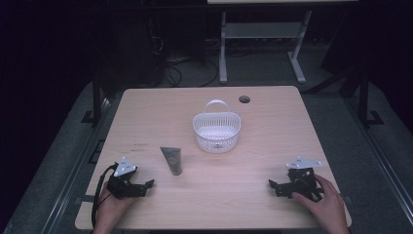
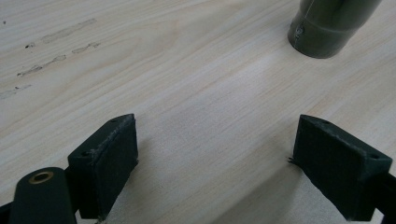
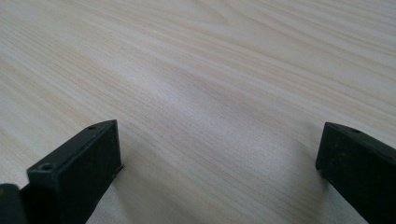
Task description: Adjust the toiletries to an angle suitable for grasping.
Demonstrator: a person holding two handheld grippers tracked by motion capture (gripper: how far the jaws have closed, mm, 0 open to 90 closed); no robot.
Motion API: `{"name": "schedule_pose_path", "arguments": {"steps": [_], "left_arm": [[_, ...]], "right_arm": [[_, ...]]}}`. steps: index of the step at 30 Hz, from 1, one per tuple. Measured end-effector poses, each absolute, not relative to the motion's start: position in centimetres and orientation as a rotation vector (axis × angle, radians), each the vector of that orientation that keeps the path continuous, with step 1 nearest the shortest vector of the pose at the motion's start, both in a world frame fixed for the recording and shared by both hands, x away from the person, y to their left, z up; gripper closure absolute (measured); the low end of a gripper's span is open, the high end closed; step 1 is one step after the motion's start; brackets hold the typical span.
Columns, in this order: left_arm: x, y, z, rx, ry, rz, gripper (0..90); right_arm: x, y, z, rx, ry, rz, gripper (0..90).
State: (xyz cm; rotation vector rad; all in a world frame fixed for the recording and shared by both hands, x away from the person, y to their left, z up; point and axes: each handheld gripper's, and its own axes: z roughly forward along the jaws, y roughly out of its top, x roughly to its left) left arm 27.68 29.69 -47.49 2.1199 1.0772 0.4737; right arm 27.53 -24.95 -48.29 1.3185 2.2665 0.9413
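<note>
A dark grey tube (image 1: 172, 160) lies flat on the wooden table (image 1: 146, 112), left of centre, cap end toward me. Behind it and to the right stands a white perforated basket (image 1: 216, 130) with a handle, empty as far as I can see. My left gripper (image 1: 148, 185) rests near the front left edge, open, nothing between its jaws; the tube's cap end (image 2: 327, 28) lies ahead of it at upper right. My right gripper (image 1: 272, 185) rests near the front right edge, open over bare wood (image 3: 201, 93).
A round cable hole (image 1: 244, 99) sits at the table's far edge. Beyond the table stands a white desk frame (image 1: 263, 44) with cables on the dark floor. Faint marks (image 1: 139, 145) show on the wood left of the tube.
</note>
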Motion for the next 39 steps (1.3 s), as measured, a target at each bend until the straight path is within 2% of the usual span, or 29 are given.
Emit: {"name": "schedule_pose_path", "arguments": {"steps": [8,12,13,15,16,18,19,21,27,29,31,32,39], "left_arm": [[27.7,29.7,-47.5,2.116,1.079,0.474,13.6],[27.6,29.9,-47.4,2.111,1.081,0.483,17.2],[27.5,30.0,-47.3,2.112,1.082,0.479,25.3],[27.5,30.1,-47.1,2.111,1.091,0.470,26.8],[27.4,30.1,-47.0,2.105,1.097,0.455,32.6],[27.3,30.1,-46.9,2.102,1.099,0.454,35.0],[27.2,30.2,-46.5,2.098,1.102,0.432,43.4],[27.1,30.2,-46.2,2.090,1.102,0.426,46.7],[26.9,30.4,-45.1,2.076,1.126,0.384,74.1],[26.9,30.4,-45.0,2.079,1.137,0.373,76.8],[26.8,30.3,-44.7,2.079,1.152,0.342,87.4],[26.8,30.3,-44.7,2.079,1.152,0.342,89.5],[26.6,30.1,-43.9,2.108,1.145,0.299,89.7]], "right_arm": [[27.5,-25.0,-48.3,1.318,2.266,0.941,0.0],[27.5,-25.0,-48.3,1.318,2.266,0.941,0.0],[27.5,-25.0,-48.3,1.318,2.266,0.941,0.0],[27.5,-24.9,-48.3,1.319,2.266,0.941,0.0],[27.5,-25.0,-48.3,1.318,2.267,0.941,0.0],[27.5,-25.0,-48.3,1.318,2.266,0.941,0.0],[27.5,-25.0,-48.3,1.318,2.267,0.941,0.0],[27.5,-25.0,-48.3,1.318,2.267,0.941,0.0],[27.5,-25.0,-48.3,1.318,2.267,0.941,0.0],[27.5,-25.0,-48.3,1.318,2.267,0.941,0.0],[27.5,-25.0,-48.3,1.318,2.267,0.941,0.0],[27.5,-25.0,-48.3,1.318,2.267,0.941,0.0],[27.5,-25.0,-48.3,1.318,2.267,0.941,0.0]]}}
